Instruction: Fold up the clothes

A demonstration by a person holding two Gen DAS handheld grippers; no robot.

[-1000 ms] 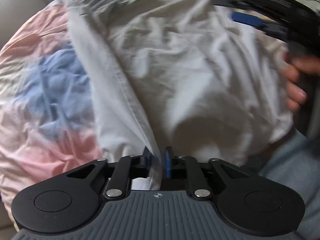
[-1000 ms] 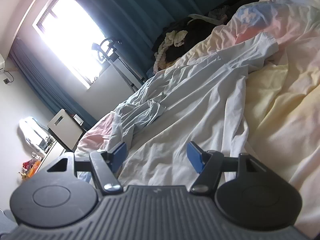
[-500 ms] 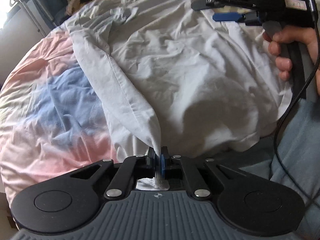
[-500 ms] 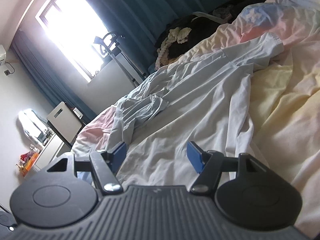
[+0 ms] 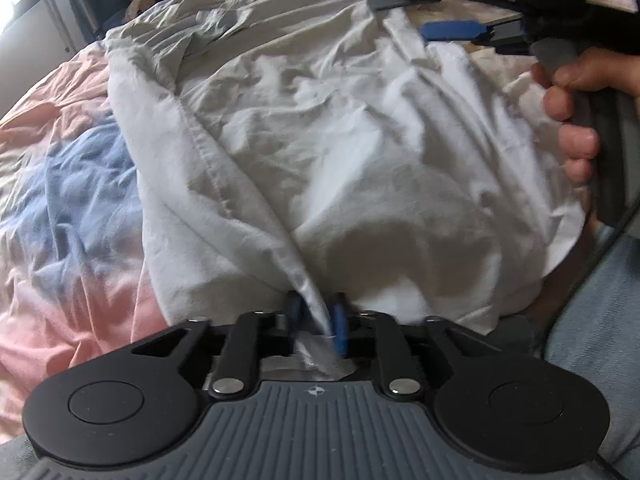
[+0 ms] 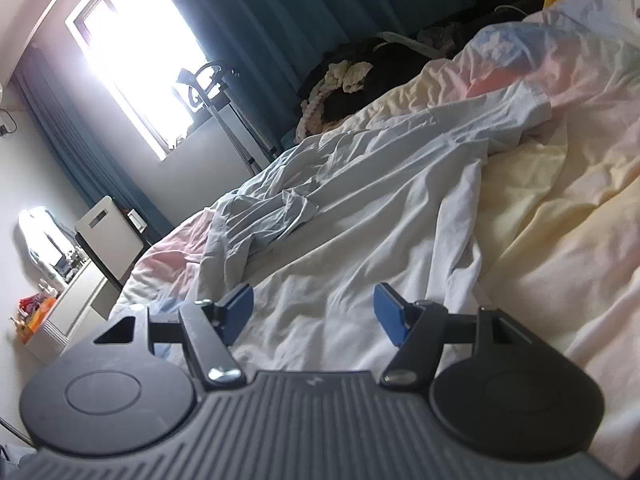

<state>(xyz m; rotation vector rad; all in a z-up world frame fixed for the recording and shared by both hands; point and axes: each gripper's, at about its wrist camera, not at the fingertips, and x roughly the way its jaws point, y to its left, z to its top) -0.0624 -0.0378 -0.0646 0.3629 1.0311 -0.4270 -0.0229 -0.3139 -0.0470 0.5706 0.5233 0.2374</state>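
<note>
Two grippers are working the white shirt [image 5: 340, 152]: left gripper [image 5: 316, 314], jaws opening, is releasing its hem; right gripper [image 6: 314, 312] is hovering spread, empty.

We see the shirt [image 5: 340, 152] spread across the bed [image 5: 60, 200], its near edge between the fingers [image 5: 294, 306] of the left gripper [image 5: 316, 312]. The right gripper [image 5: 460, 20] hangs over the shirt's far right side. Behind the bed stands a window [image 6: 136, 52].
</note>
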